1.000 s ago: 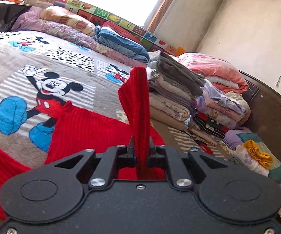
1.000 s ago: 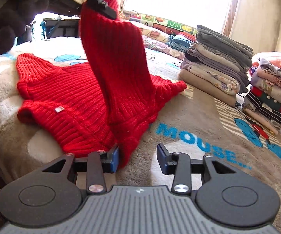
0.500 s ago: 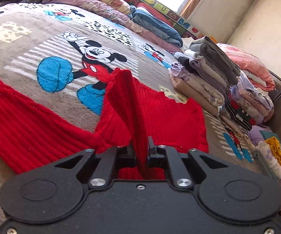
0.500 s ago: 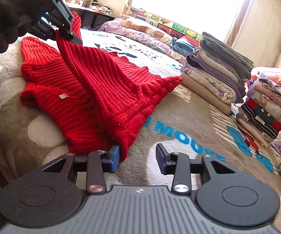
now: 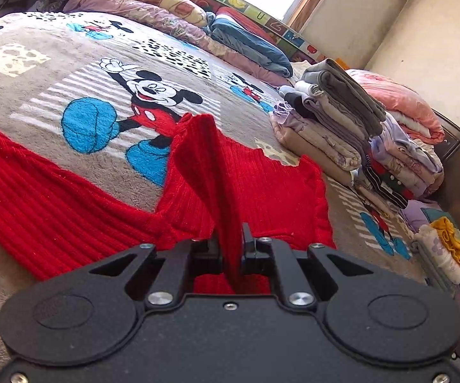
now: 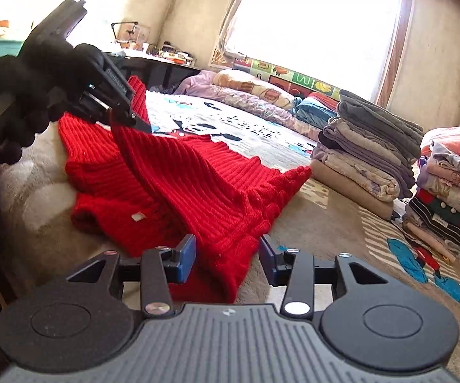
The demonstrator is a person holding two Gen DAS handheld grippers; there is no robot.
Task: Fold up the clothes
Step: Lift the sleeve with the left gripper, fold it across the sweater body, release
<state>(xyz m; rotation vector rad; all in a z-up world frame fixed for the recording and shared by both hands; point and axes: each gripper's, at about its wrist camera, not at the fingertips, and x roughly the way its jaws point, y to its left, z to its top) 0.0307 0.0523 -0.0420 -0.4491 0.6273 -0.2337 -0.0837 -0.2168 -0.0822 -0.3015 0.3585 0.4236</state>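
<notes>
The left gripper has its jaws clenched on a raised edge of the red sweater lying on the bed, apparently to fold it over, while the right gripper jaws are opening around the near hem, not pressing it.

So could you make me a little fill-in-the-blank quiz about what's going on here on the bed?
1. The left gripper is shut on a fold of the ____ sweater.
2. The right gripper, its jaws opening, has ____-coloured pads.
3. The blanket shows a cartoon ____.
4. The hand holding the left gripper wears a ____ glove.

Missing words: red; blue; mouse; black
</notes>
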